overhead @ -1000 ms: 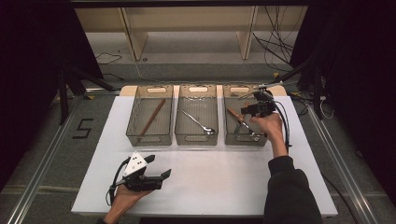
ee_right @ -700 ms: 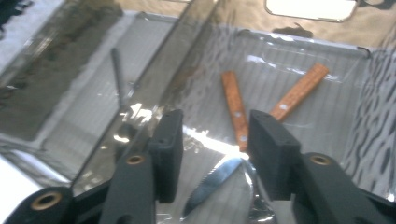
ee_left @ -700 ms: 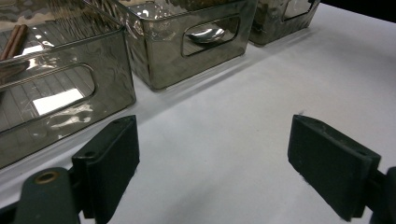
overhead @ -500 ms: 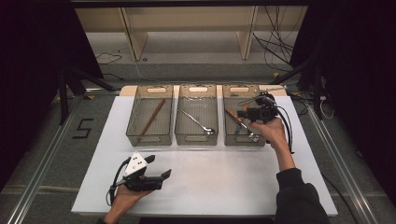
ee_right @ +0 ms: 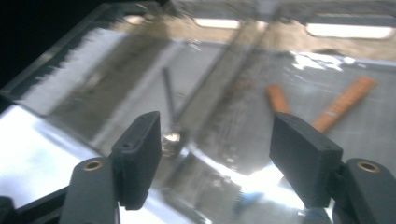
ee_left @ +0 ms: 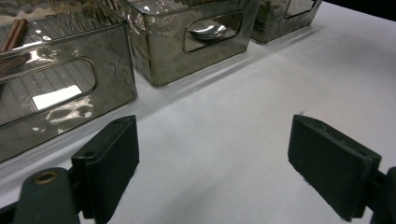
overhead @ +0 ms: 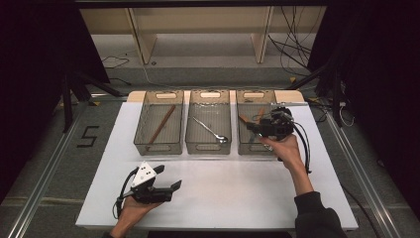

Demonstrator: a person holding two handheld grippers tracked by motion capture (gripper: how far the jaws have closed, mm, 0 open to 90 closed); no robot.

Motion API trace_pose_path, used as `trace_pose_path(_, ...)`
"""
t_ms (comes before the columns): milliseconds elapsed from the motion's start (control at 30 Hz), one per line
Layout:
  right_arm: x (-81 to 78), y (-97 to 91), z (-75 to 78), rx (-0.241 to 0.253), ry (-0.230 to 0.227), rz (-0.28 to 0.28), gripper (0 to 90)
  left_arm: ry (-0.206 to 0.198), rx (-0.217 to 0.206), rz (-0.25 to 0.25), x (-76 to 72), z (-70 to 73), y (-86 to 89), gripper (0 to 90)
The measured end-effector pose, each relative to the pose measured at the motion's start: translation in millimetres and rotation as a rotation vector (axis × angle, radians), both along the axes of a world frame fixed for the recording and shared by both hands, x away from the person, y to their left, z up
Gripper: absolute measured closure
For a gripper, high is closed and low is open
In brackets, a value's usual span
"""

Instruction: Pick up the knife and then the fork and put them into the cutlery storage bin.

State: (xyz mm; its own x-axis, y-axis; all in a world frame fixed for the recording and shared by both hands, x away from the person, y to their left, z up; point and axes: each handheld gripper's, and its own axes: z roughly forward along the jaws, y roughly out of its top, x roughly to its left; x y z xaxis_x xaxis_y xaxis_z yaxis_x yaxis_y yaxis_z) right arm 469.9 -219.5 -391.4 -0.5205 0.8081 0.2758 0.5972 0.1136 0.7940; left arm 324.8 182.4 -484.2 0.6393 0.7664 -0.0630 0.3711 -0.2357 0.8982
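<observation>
A: How far along is the sorting?

B: Mostly done, I judge. The right gripper hangs over the right bin; its jaws have just been opening and stand wide, with nothing between them. The orange-handled pieces lie inside that bin.

A: And the left gripper?

B: Idle near the middle bin, jaws wide and empty (the white table in front of that bin looks bare).
</observation>
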Motion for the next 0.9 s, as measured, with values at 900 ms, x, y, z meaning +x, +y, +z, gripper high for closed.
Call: trace_pose_path(900,-79.3,21.6,-27.2,0.069,-0.208,0.179,25.5,0.001,0.004,-0.008,-1.8,0.3,-1.8,16.4)
